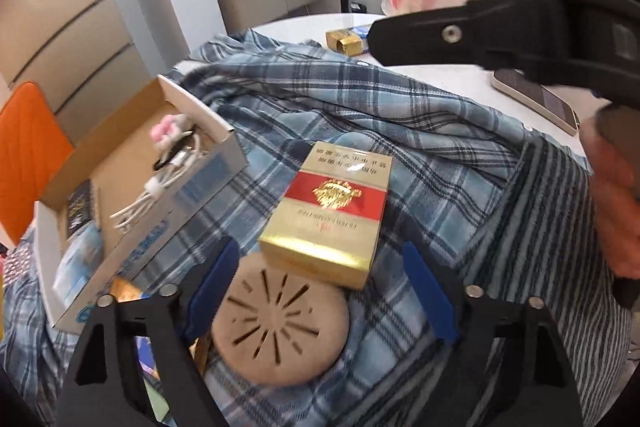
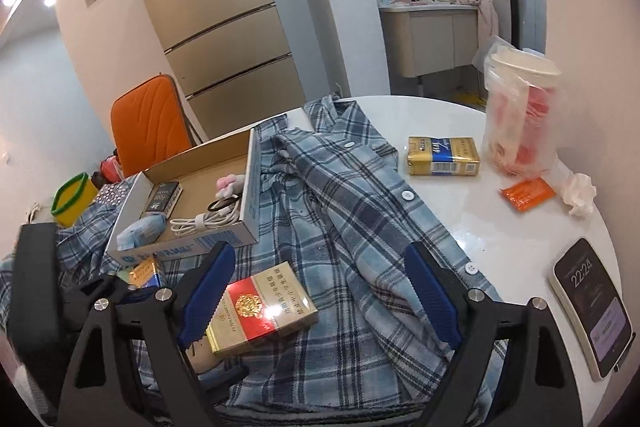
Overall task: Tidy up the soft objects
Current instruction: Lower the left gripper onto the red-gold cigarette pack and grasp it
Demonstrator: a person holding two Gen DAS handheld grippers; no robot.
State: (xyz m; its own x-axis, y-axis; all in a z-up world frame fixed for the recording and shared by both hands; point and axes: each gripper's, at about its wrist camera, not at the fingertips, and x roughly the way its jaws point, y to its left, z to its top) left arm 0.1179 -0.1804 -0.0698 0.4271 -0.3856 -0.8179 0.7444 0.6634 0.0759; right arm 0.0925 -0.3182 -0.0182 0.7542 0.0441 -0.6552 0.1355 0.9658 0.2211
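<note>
Left gripper: blue-padded jaws spread apart, gripping nothing; they straddle a round tan slotted disc and the near end of a red-and-gold cigarette pack, pads clear of both.
Right gripper: jaws also parted and empty, hanging over the shirt; the red-and-gold pack sits by its left pad, whether touching cannot be told.
Orange chair: far left, behind the table.
Cardboard box: open, resting on the shirt's left part; inside lie a white cable, a pink-and-white plush charm and a dark small box.
Plaid shirt: blue checked, spread rumpled across the white round table, buttons showing.
Gold-and-blue pack: on bare tabletop, right of the shirt.
Bagged cup: upright, further right.
Orange sachet: beside crumpled tissue.
Phone: at the right edge, screen lit.
</note>
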